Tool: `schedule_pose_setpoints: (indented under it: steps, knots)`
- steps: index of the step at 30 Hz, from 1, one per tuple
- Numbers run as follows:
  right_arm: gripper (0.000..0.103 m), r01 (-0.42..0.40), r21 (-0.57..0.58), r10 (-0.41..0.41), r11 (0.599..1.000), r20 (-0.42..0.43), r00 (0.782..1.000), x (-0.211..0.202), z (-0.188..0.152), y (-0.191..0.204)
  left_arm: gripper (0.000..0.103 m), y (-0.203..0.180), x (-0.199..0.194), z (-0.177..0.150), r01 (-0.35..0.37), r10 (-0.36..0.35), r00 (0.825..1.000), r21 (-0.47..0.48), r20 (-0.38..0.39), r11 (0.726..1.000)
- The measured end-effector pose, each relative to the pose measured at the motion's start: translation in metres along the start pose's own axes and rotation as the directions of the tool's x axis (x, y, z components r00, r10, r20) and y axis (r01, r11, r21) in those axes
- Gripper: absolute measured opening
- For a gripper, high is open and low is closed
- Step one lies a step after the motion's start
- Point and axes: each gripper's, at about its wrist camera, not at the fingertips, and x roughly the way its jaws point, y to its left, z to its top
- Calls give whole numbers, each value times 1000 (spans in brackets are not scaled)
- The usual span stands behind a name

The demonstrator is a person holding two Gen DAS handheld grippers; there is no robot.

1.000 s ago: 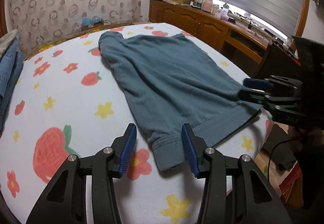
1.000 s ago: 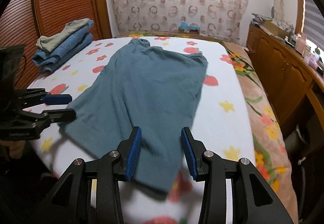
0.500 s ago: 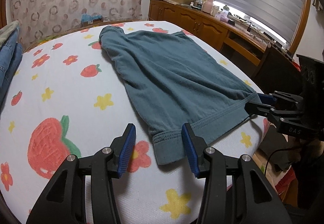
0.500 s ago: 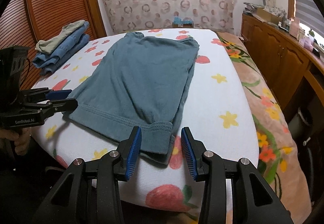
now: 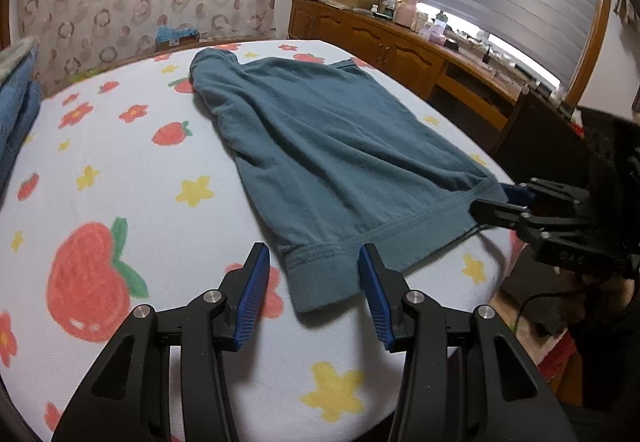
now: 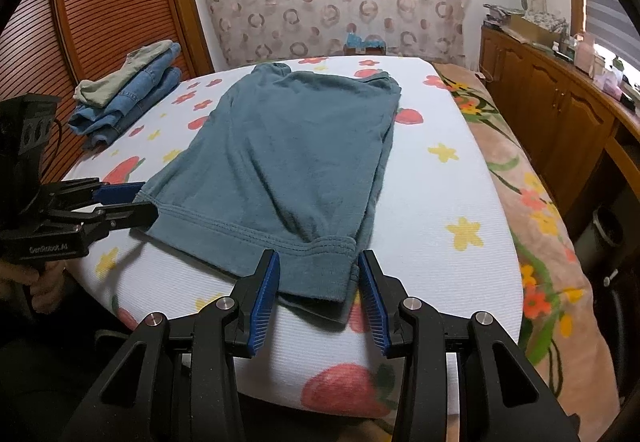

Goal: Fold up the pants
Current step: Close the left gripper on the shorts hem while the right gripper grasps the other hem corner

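Note:
Teal pants (image 5: 332, 154) lie folded lengthwise on the bed, leg cuffs at the near edge; they also show in the right wrist view (image 6: 296, 150). My left gripper (image 5: 314, 274) is open, its blue fingers either side of one cuff corner (image 5: 324, 282), not closed on it. My right gripper (image 6: 320, 282) is open around the other cuff corner (image 6: 320, 270). Each gripper shows in the other's view, the right one (image 5: 500, 202) and the left one (image 6: 132, 202), at the hem corners.
The bed has a white sheet (image 5: 120, 170) with strawberries and flowers. Folded jeans (image 6: 132, 98) are stacked at the far left of the bed. Wooden cabinets (image 6: 560, 106) run along the right wall under a window. A floral blanket (image 6: 532, 202) hangs at the bed's right side.
The pants have been drawn toward the near edge and laid flat. Both grippers have settled lower with a cuff corner between their open fingers.

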Motion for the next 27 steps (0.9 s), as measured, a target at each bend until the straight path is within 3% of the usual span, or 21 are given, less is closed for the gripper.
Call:
schedule_pose_setpoints:
  steps: [7, 11, 19, 23, 27]
  knots:
    - [39, 4, -9, -5, 1000, -5, 1000, 1, 1, 3, 40, -3, -2, -4, -8, 8, 1000, 8, 7, 1000]
    - [26, -23, -5, 23, 1000, -7, 1000, 1, 1, 4, 40, -3, -2, -4, -15, 15, 1000, 8, 16, 1000]
    - [18, -47, -4, 47, 999, -4, 999, 3, 1, 5, 39, -4, -2, -5, -26, 25, 999, 27, 23, 999]
    - [16, -50, 6, 50, 999, 12, 999, 2, -1, 6, 21, -6, -6, -5, -31, 30, 999, 30, 42, 999]
    - [16, -61, 13, 60, 998, 40, 997, -3, 1, 8, 18, -5, -16, -1, -8, 6, 998, 15, 68, 1000]
